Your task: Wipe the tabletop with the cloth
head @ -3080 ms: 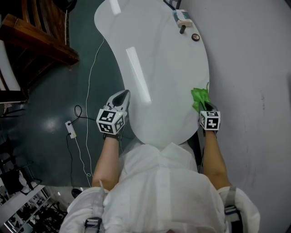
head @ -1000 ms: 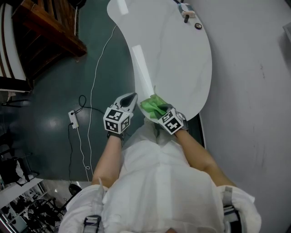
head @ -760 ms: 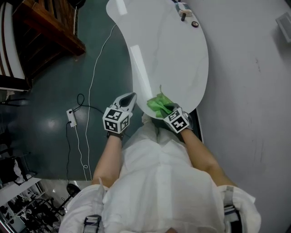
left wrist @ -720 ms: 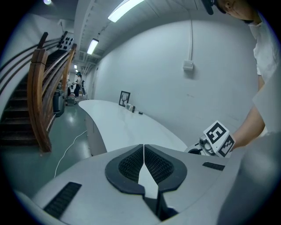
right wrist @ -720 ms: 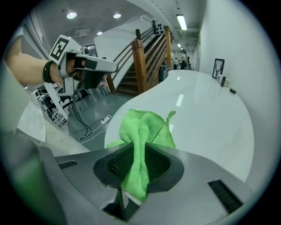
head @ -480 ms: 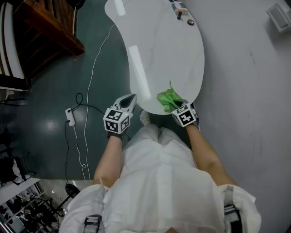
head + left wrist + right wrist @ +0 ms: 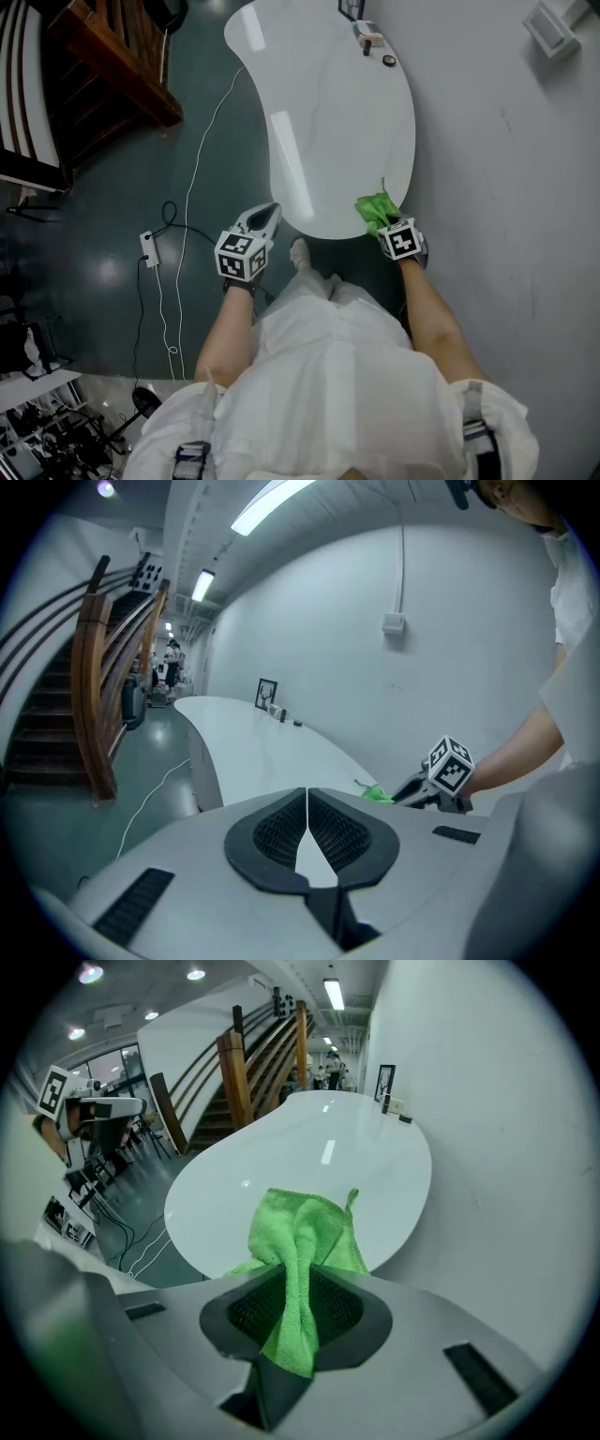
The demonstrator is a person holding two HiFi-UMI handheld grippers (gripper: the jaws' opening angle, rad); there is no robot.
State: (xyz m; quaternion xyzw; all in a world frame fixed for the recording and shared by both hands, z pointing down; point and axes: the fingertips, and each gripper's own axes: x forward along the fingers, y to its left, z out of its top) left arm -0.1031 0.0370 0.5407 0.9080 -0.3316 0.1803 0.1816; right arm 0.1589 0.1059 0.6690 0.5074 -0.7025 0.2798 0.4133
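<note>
The tabletop (image 7: 328, 122) is bare along nearly its whole length, open from the near edge to the far end. Only the far right corner is taken, by a small box (image 7: 367, 36) and a dark round thing (image 7: 388, 61), perhaps a cap. The wall (image 7: 506, 187) runs close along the right edge, leaving little room there. The cloth (image 7: 377, 210) fills the near right edge. Left of the table lies open floor crossed by a cable (image 7: 187, 187).

cloth (image 7: 377, 208) on tabletop (image 7: 328, 122) at its near right edge, in right tool (image 7: 386, 223), left tool (image 7: 270, 211) beside table's left edge, over floor (image 7: 112, 206)
</note>
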